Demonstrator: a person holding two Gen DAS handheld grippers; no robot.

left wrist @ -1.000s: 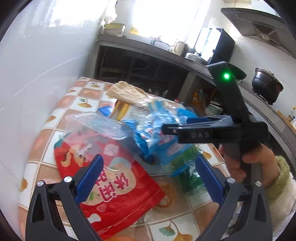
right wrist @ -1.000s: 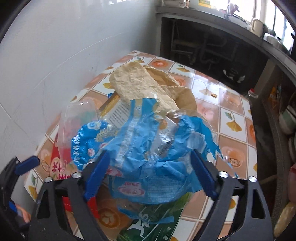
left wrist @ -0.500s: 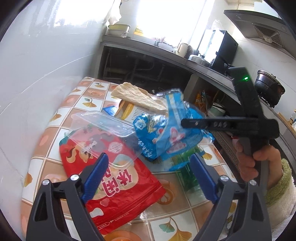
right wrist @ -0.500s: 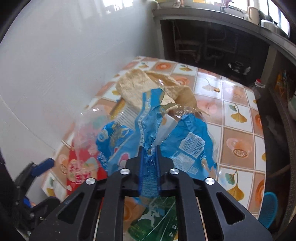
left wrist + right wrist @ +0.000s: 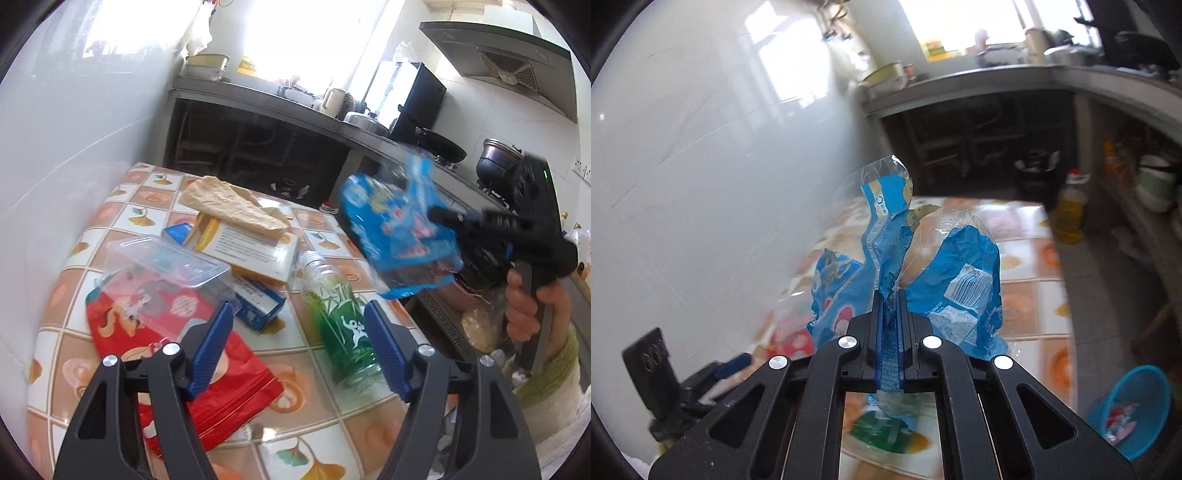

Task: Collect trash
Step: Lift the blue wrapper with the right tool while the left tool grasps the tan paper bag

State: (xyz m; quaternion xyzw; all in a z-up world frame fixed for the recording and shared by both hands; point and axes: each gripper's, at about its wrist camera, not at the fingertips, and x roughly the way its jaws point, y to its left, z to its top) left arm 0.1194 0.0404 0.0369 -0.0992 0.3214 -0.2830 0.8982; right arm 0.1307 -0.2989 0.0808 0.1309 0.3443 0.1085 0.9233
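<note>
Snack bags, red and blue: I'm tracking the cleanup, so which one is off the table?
The crumpled blue plastic bag, pinched in the right gripper above the table; the red snack bag lies flat on the tiles.

A grey counter point(image 5: 295, 107) ran along the far wall under a bright window point(image 5: 310, 33). On it stood a cream kettle point(image 5: 331, 101) and, further along, a black appliance point(image 5: 419, 99). A range hood point(image 5: 506, 62) hung above a dark pot point(image 5: 496, 160). A bottle of yellow oil point(image 5: 1070, 214) stood on the floor beside the tiled surface point(image 5: 147, 218), and a blue basket point(image 5: 1134, 406) sat on the floor nearby.
</note>
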